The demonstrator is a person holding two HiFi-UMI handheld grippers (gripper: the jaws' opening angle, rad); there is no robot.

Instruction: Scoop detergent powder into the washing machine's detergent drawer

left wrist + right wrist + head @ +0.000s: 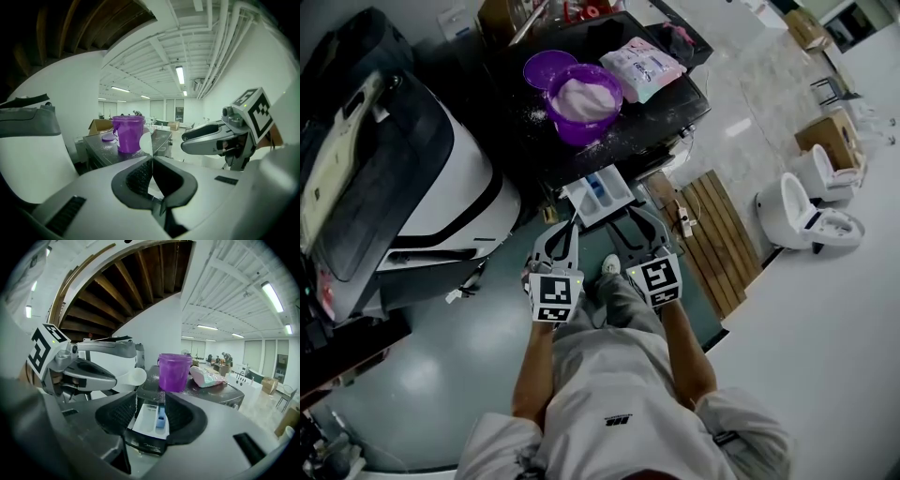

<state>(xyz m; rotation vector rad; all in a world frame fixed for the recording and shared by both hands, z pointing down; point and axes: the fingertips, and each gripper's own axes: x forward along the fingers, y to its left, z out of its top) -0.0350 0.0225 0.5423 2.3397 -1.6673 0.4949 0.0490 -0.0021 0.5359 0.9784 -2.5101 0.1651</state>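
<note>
The left gripper [565, 225] has its fingers pressed together on the thin handle of a small white plastic scoop [146, 140], whose round bowl sticks out ahead of the fingertips. The right gripper [643, 228] is just beside it with its fingers spread and nothing held. In the right gripper view, the open white detergent drawer [148, 422] with its blue insert shows between those fingers. Both grippers hang near the front of that drawer [598, 195], which is pulled out of a black-topped washing machine [656, 122].

On the machine's top stands a round purple plastic bucket [584, 103], open and filled with white detergent powder. Its flat purple lid [546, 67] lies just beside it, and a soft pink and blue detergent bag [642, 67] lies on the bucket's other side. Loose white powder [539, 117] is scattered on the black top around the bucket.
</note>
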